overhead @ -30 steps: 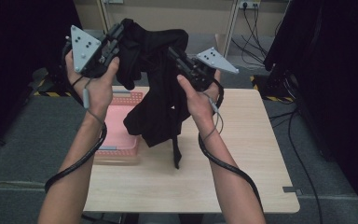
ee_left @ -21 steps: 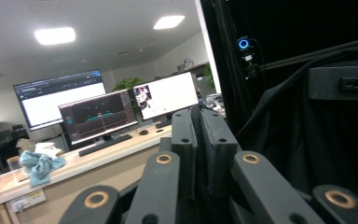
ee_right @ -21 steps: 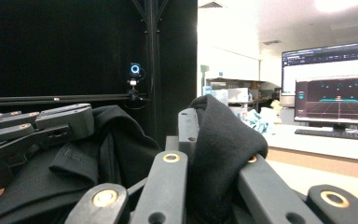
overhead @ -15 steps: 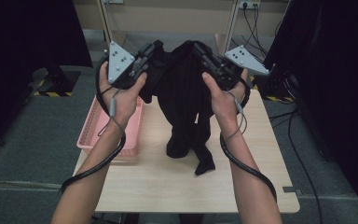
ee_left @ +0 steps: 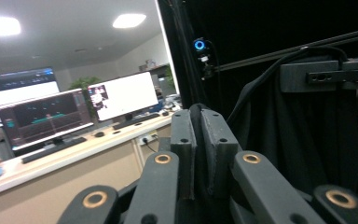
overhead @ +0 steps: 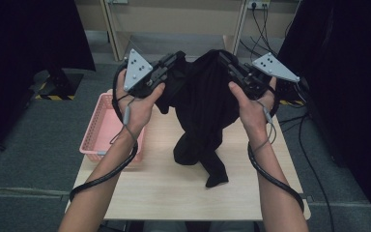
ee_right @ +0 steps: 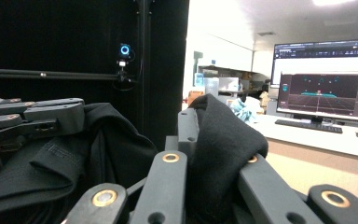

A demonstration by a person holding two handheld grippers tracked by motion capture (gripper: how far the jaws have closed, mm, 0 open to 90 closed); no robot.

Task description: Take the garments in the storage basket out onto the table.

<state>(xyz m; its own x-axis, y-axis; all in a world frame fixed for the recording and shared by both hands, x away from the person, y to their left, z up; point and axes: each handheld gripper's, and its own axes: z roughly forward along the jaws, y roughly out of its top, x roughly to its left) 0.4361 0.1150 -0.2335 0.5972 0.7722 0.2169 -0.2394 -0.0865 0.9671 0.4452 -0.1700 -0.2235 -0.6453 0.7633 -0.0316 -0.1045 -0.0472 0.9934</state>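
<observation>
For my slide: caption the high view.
Both grippers, left and right, hold a black garment above the table.

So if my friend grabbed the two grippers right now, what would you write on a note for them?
Left gripper: shut on one top edge of the black cloth garment, held up over the table.
Right gripper: shut on the garment's other top edge; cloth bulges over its jaws in the right gripper view.
The garment hangs between them, its lower end resting bunched on the light wooden table.
The pink plastic basket sits at the table's left edge.
Done: garment lifted and spread.
Left, probably: lay it flat and fold it, or put it in the basket.
</observation>
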